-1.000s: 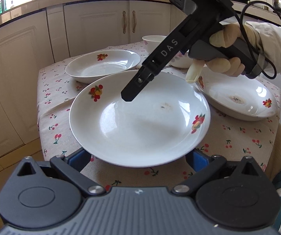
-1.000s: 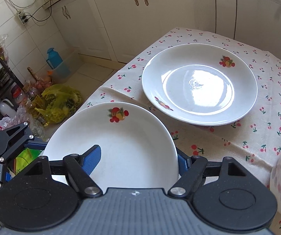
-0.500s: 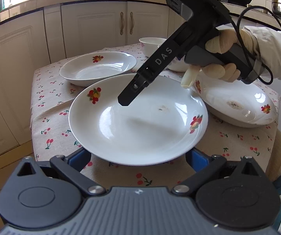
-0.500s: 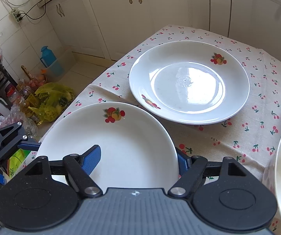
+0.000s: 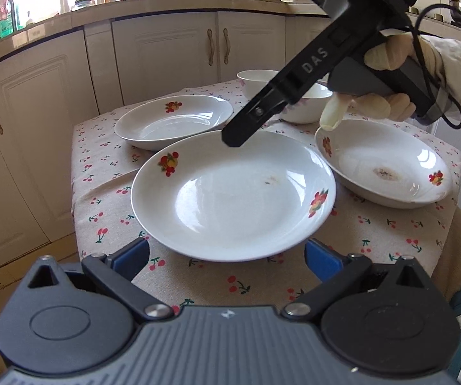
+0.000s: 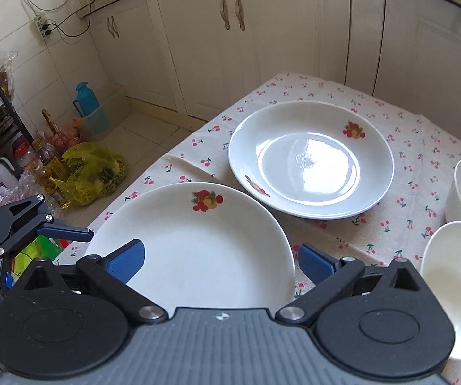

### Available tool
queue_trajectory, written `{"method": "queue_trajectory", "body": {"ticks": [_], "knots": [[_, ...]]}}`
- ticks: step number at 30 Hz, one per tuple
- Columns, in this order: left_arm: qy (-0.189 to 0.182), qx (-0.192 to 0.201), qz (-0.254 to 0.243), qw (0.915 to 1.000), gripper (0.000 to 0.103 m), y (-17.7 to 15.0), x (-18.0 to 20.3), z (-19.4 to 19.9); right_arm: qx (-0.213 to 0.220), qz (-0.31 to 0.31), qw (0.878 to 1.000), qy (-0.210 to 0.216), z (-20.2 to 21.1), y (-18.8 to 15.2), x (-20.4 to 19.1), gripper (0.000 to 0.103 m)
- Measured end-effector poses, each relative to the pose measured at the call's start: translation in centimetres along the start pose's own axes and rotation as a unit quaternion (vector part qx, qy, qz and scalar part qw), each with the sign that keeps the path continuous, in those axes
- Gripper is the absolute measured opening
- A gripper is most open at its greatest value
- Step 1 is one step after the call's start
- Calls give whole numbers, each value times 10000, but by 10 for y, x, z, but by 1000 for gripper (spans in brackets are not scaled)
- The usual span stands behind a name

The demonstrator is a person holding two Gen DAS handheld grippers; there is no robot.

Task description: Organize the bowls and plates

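Observation:
A white plate with fruit prints (image 5: pixel 233 192) (image 6: pixel 195 240) lies on the cherry-print tablecloth (image 5: pixel 102 192). My left gripper (image 5: pixel 227 253) is open, its blue fingers on either side of the plate's near rim without touching it. My right gripper (image 6: pixel 220 263), held by a gloved hand (image 5: pixel 387 96), hangs over the plate's far rim. Its jaws are opening; the rim shows between them and the pads do not press on it. A second plate (image 5: pixel 172 122) (image 6: pixel 310 160) sits behind, and a stained third plate (image 5: pixel 384 166) lies to the right. Two white bowls (image 5: pixel 304 109) (image 6: pixel 455 288) stand nearby.
Cream cabinets (image 5: pixel 166 48) close in behind the small table. The table's left edge (image 6: pixel 166 166) drops to a tiled floor with a yellow bag (image 6: pixel 92 173), a blue jug (image 6: pixel 86 106) and bottles. The left gripper's body (image 6: pixel 15 227) shows beside the plate.
The right gripper's fingers have spread wider and it has drawn up and back from the plate. The plate now looks farther from the left camera, flat on the cloth.

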State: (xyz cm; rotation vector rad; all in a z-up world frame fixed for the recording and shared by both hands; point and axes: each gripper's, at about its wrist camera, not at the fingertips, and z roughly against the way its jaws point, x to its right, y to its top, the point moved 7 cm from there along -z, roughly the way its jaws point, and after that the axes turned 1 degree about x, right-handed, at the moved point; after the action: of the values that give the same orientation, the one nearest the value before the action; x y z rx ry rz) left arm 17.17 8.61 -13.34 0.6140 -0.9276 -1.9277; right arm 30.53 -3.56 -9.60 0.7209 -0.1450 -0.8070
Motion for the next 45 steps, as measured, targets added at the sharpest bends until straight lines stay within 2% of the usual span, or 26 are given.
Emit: {"method": "queue_trajectory", "body": {"ticks": [6, 15, 21, 27, 31, 40, 45], "knots": [[217, 126, 220, 9994, 102, 7, 14, 24, 389, 174, 9986, -309, 48, -14, -9, 103], [484, 357, 478, 9970, 102, 16, 48, 40, 836, 40, 9934, -780, 105, -72, -14, 103], [496, 382, 825, 9946, 102, 19, 66, 42, 1071, -99, 9881, -1104, 133, -112, -12, 103], [607, 423, 973, 9925, 102, 19, 81, 41, 1051, -222, 9848, -1367, 148, -151, -10, 103], [579, 411, 853, 9938, 102, 21, 90, 43, 1078, -374, 9826, -1468, 158, -173, -8, 103], [538, 422, 654, 9955, 102, 29, 98, 45, 910, -560, 9828, -1506, 158, -198, -6, 103], [452, 451, 718, 9954, 102, 38, 97, 43, 792, -554, 9850, -1431, 151, -206, -5, 103]]}}
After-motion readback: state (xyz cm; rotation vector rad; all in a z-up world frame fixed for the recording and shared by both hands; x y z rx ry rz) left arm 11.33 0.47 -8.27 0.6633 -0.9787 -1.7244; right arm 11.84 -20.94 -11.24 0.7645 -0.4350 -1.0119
